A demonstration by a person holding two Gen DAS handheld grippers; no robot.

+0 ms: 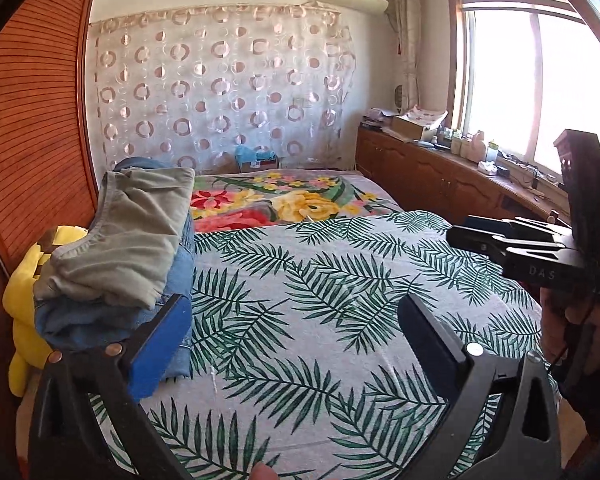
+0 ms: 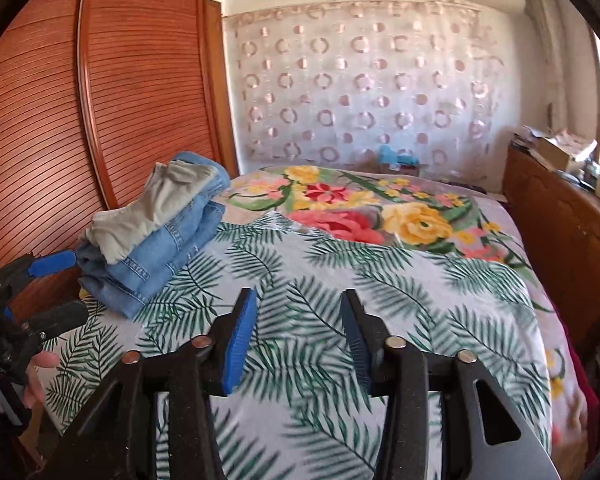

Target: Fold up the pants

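Note:
A stack of folded pants sits on the left edge of the bed: grey-green pants (image 1: 128, 232) on top of blue jeans (image 1: 100, 320). The stack also shows in the right wrist view, grey-green pants (image 2: 156, 208) over jeans (image 2: 160, 252). My left gripper (image 1: 296, 324) is open and empty, its left finger just right of the stack, above the leaf-print sheet (image 1: 320, 300). My right gripper (image 2: 298, 320) is open and empty over the middle of the sheet (image 2: 420, 300). It appears from the side in the left wrist view (image 1: 460, 232), and the left gripper shows in the right wrist view (image 2: 68, 284).
A floral blanket (image 1: 276, 200) covers the far half of the bed. A yellow plush toy (image 1: 24, 300) lies left of the stack. A slatted wooden wardrobe (image 2: 100, 100) stands on the left, a cluttered wooden cabinet (image 1: 440, 168) under the window on the right.

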